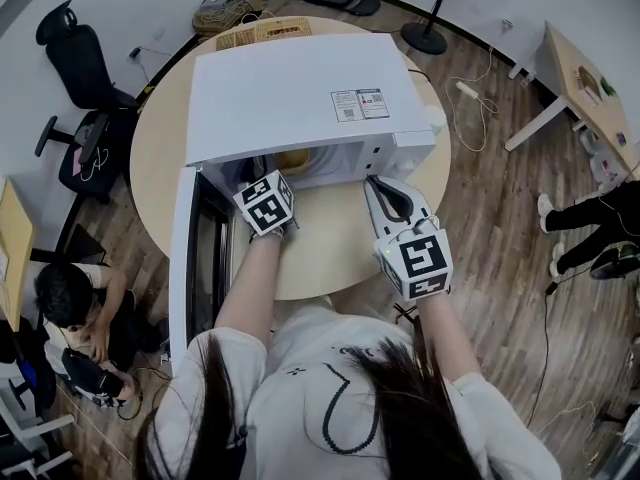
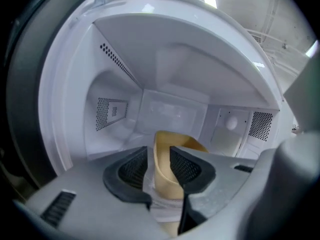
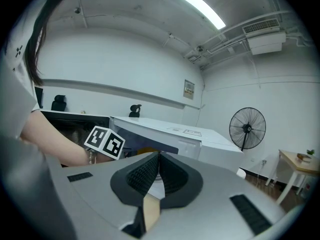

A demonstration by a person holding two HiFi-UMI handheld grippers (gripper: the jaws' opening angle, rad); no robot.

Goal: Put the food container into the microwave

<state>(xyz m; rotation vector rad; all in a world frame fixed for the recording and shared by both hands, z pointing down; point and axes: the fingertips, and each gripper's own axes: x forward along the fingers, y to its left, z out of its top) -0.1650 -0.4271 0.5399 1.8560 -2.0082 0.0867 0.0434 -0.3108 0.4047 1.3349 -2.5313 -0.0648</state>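
Observation:
The white microwave [image 1: 300, 88] stands on the round table with its door [image 1: 195, 258] swung open to the left. The tan food container [image 2: 165, 169] sits on the floor of the cavity [image 2: 165, 109]; a bit of it shows from above at the opening [image 1: 293, 158]. My left gripper [image 2: 159, 166] reaches into the cavity, open, with the container's near wall between the jaws; the left pad [image 2: 134, 166] stands off the wall. My right gripper [image 1: 378, 181] hovers over the table in front of the microwave's control side, shut [image 3: 158, 171] and empty.
The round wooden table [image 1: 330, 238] has a bare strip in front of the microwave. A person sits on the floor at the left [image 1: 75, 308], near an office chair [image 1: 80, 98]. A standing fan [image 3: 247, 129] and a desk [image 1: 590, 88] are at the right.

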